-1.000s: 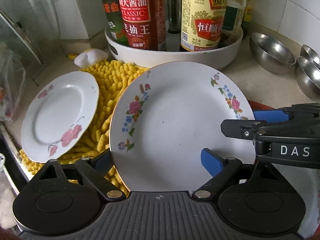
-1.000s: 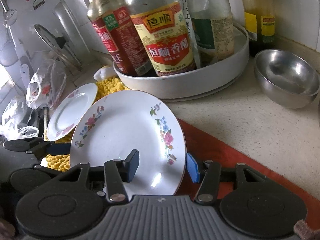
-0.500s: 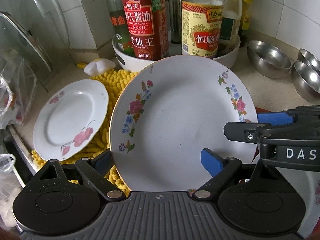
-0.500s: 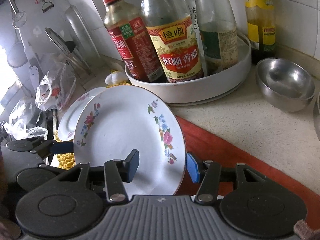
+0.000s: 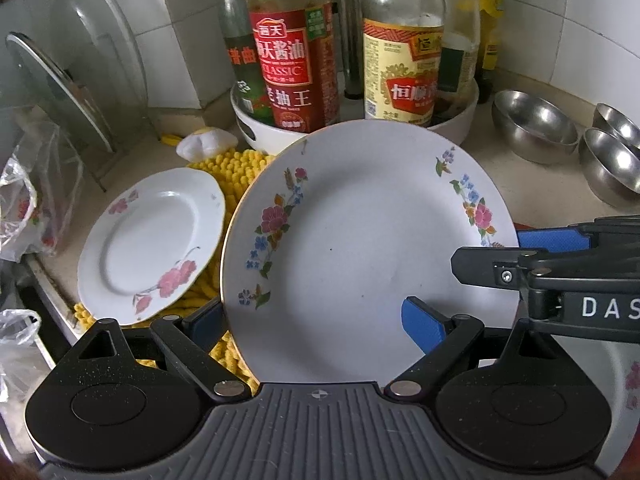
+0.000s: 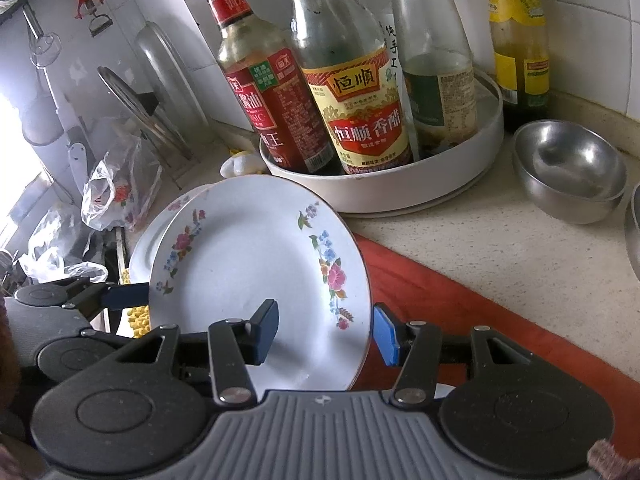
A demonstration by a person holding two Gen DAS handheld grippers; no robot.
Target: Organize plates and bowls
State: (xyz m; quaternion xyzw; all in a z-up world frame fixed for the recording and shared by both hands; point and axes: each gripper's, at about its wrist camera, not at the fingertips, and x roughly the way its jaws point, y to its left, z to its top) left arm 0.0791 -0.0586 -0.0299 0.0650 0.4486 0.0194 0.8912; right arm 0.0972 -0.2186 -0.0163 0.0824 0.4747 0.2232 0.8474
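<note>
The large floral plate (image 5: 360, 248) stands tilted on edge above the tabletop (image 6: 500, 248), held up between both tools. The right gripper (image 6: 326, 330) has its jaws closed across the plate's right rim, one blue pad on the face and the other behind the edge. The left gripper (image 5: 316, 320) has its jaws spread wide around the plate's left rim: one pad sits in front of the white face, the other behind the edge, and I cannot tell whether either presses on it.

To the left, a smaller plate with pink flowers (image 5: 150, 244) rests on a yellow chenille mat (image 5: 236, 172). Behind the plates, a white round tray (image 6: 400, 188) holds a soy sauce bottle (image 5: 292, 68), a vinegar bottle (image 5: 404, 68) and other bottles. Steel bowls (image 5: 534, 126) sit on the tabletop at the right, near the tiled wall. A red mat (image 6: 460, 312) lies under the right gripper. Glass pot lids (image 5: 60, 88) lean in a rack at the far left
</note>
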